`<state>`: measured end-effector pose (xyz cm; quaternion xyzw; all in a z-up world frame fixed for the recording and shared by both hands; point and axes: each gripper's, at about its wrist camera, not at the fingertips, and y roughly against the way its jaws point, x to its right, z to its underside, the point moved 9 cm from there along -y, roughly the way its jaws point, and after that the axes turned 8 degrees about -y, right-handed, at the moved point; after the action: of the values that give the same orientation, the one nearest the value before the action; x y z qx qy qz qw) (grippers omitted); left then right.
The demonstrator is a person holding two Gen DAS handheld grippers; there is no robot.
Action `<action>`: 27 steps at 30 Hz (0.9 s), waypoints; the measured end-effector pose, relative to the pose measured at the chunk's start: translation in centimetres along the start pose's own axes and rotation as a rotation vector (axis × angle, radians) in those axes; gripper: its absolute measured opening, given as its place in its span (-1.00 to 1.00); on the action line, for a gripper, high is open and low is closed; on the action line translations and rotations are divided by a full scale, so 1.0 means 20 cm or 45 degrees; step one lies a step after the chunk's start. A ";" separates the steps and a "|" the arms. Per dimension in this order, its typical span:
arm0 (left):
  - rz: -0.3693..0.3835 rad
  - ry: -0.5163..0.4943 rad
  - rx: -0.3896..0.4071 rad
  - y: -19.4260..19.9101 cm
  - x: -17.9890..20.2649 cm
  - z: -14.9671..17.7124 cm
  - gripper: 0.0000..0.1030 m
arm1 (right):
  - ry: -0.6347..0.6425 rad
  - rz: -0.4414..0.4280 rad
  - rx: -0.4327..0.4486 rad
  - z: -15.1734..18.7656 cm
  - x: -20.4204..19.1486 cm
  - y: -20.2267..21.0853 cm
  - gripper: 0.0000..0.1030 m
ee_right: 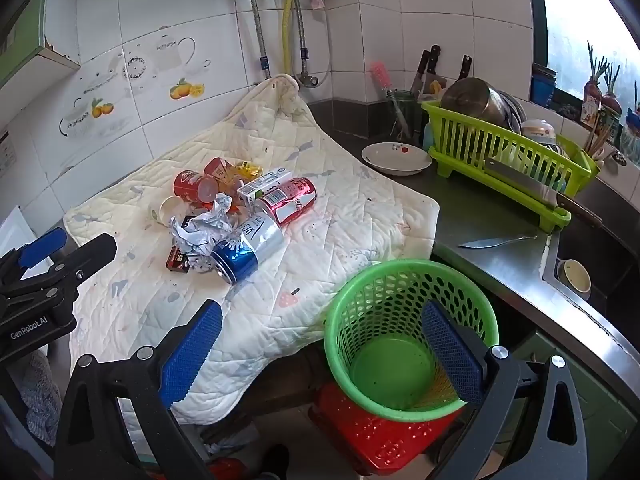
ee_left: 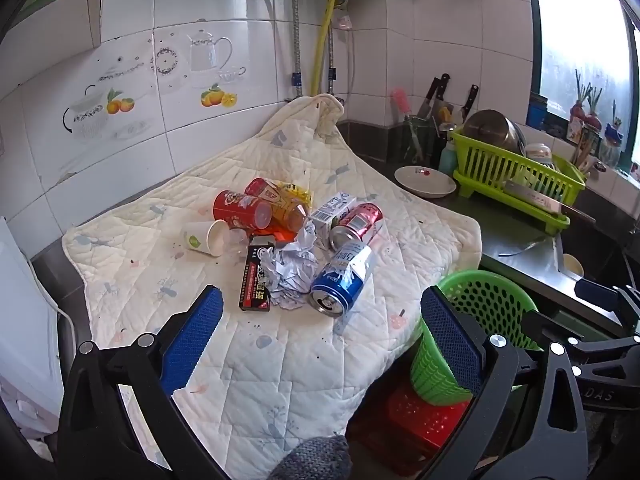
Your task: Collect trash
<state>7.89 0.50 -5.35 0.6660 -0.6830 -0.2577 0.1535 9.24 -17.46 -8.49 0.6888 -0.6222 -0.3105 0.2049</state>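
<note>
Both grippers stand with jaws spread wide and nothing between the pads. The left gripper [ee_left: 322,338] hangs above the near part of the quilted mat [ee_left: 256,360], tilted down toward the trash heap. The right gripper [ee_right: 322,354] hangs off to its right, above the gap between the mat edge and the green basket [ee_right: 412,332], whose floor shows bare.

Just ahead of the left jaws lies the blue-and-silver can [ee_left: 343,280] on its side, mouth toward the camera. To its left sits the crumpled paper [ee_left: 290,268], touching it, and a dark flat packet [ee_left: 258,276] partly under the paper. Beyond these lie the red can [ee_left: 356,224], a small carton [ee_left: 332,210], a paper cup [ee_left: 204,238] and red snack tubs [ee_left: 240,208], all packed together. Nothing appears collected yet.

Risks, in my judgement:
- The cans lie on their sides on soft, sloping cloth; a glancing pad contact could roll one toward the mat edge.
- The heap is tight, so closing on one item may drag its neighbours.
- The paper is light and may slip from a loose pinch.
- The basket stands on a red stool [ee_right: 384,436] below mat level; a nudge from the right jaws could tip it.
- A knife [ee_right: 496,240] lies on the counter beyond the basket, well clear of both jaws.
</note>
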 end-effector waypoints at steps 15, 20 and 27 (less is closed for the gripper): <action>0.028 0.013 -0.011 -0.02 0.00 0.02 0.90 | -0.004 -0.003 0.000 0.00 0.00 0.00 0.88; 0.037 0.014 -0.012 -0.02 -0.01 0.02 0.90 | 0.005 -0.002 0.002 0.00 -0.01 -0.01 0.88; 0.043 0.007 -0.021 -0.02 -0.02 0.03 0.84 | 0.005 0.004 0.003 0.00 -0.01 -0.01 0.88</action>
<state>8.04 0.90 -5.99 0.6538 -0.6916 -0.2589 0.1653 9.33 -17.21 -8.65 0.6887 -0.6233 -0.3082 0.2056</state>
